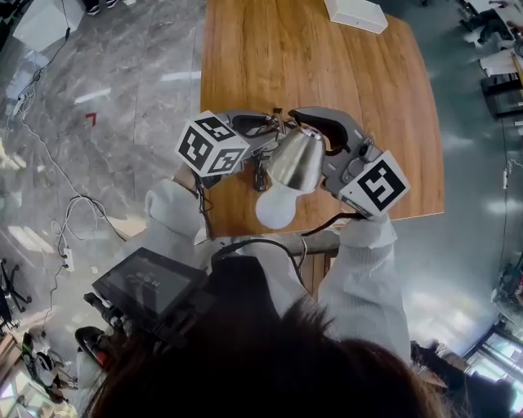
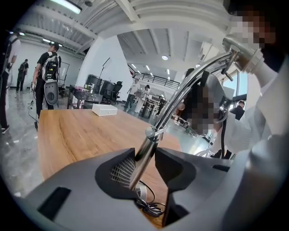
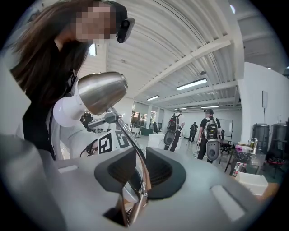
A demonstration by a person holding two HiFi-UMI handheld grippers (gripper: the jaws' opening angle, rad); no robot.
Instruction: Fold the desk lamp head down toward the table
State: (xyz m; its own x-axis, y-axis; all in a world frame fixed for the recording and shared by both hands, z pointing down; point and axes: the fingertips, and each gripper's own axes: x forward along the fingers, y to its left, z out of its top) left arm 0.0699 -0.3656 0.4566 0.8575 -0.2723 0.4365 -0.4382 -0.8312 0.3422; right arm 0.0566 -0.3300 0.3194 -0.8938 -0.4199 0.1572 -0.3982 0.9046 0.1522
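Left hand-held gripper [image 2: 144, 157] straddles the lamp stem [image 2: 150, 143], jaws apart. Centre, the chrome lamp head [image 1: 296, 159] stands over the table's [image 1: 327, 57] near edge, not yet folded. Right hand-held gripper [image 3: 141, 167] clamps the lamp arm [image 3: 137, 151]; next it likely swings that downward.

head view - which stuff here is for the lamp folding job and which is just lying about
For the job:
lamp
left claw, open round the lamp's lower pole
right claw, closed on its upper arm
table

Lying about:
white box
power strip on the floor
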